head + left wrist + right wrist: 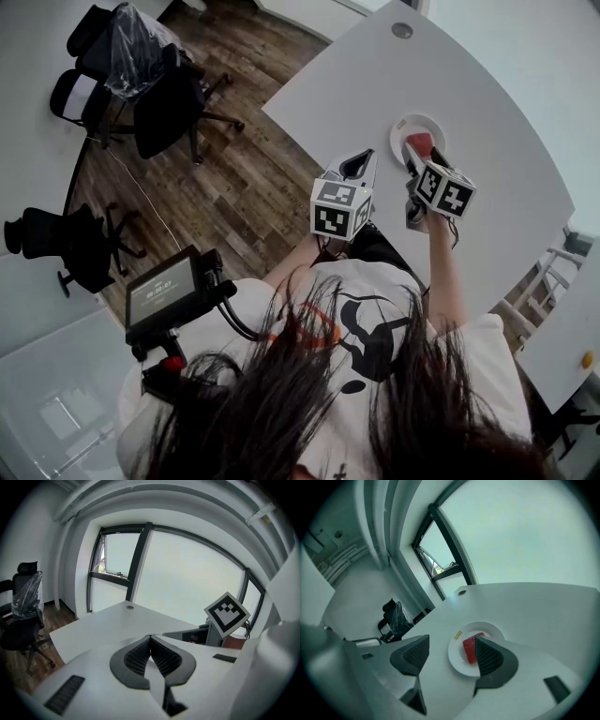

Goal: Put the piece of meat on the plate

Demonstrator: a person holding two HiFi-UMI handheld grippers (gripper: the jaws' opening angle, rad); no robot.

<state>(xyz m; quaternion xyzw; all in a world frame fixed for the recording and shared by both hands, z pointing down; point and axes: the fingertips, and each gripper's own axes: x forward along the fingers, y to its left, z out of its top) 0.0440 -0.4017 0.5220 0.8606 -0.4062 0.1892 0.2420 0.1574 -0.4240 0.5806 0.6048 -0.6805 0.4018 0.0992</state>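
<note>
My right claw is open wide, its 2 ribbed pads well apart, and it holds nothing. It hangs over a round white plate on the white worktop. The piece of meat, a small red block, lies flat on the plate just inside my right pad. I cannot tell whether the pad touches it. A tiny yellowish fleck sits on the plate ahead of the claw's gap.

My left claw is closed, pad against pad, with nothing between. It is held to the left of the right claw, near the worktop's edge.

Going by how it lies, the meat is already where the task wants it. It looks light, soft enough to give under pressure, and possibly slick. If I had to take it again, I would close gently across its 2 long sides at mid-length rather than pinch a corner.

The plate rim looks low, so a sideways nudge could slide the meat off it. Ahead of the claw and to its right the worktop is bare and open. To its left the worktop edge drops to a wooden floor with office chairs, well apart from the plate. Lifting straight up looks the safest way out.
</note>
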